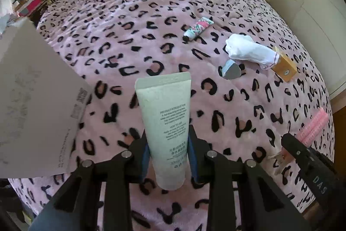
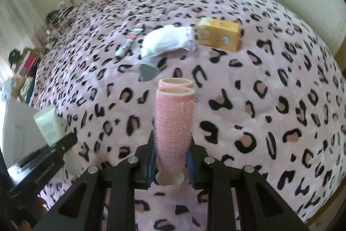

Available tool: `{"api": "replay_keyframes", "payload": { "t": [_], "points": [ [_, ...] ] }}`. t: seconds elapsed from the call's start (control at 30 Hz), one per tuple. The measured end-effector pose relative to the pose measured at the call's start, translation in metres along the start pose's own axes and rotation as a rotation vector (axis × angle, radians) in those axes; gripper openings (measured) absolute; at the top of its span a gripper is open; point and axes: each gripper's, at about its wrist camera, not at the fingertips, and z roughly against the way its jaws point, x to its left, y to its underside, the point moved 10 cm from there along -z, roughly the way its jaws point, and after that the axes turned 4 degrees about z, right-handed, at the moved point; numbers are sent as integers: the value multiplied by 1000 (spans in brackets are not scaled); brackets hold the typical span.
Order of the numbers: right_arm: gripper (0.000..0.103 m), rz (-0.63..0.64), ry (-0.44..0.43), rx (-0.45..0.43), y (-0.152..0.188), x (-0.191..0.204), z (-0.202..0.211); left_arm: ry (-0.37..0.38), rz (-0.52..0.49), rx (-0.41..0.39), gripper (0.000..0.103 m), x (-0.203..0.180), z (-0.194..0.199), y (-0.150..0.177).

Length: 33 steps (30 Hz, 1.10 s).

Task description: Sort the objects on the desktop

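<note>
L gripper (image 1: 167, 142) clenched on white tube (image 1: 165, 122), tube upright btwn pads. R gripper (image 2: 172, 153) clamped on pink hair rollers (image 2: 174, 122), a pair. Beyond on bedspread (image 1: 129, 40): grey wedge (image 1: 231, 70) at 1 o'clock, white sock (image 1: 250, 53), yellow box (image 1: 284, 68), floral tube (image 1: 197, 28) farthest.

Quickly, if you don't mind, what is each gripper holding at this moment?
Left gripper: shut on the pale tube.
Right gripper: shut on the pink hair rollers.
</note>
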Motion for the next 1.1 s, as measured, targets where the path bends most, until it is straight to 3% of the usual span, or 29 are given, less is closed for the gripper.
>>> {"api": "replay_keyframes", "payload": {
  "t": [0.5,0.67,0.87,1.1],
  "points": [
    [24,179,34,-32,23,55,52,-61,48,-62,31,54,79,28],
    [24,231,104,-72,26,64,81,-75,62,-77,31,66,100,44],
    [24,292,157,-91,36,75,101,-83,82,-91,31,77,114,62],
    [24,303,151,-77,54,76,109,-92,84,-89,31,81,117,77]
  ]
}}
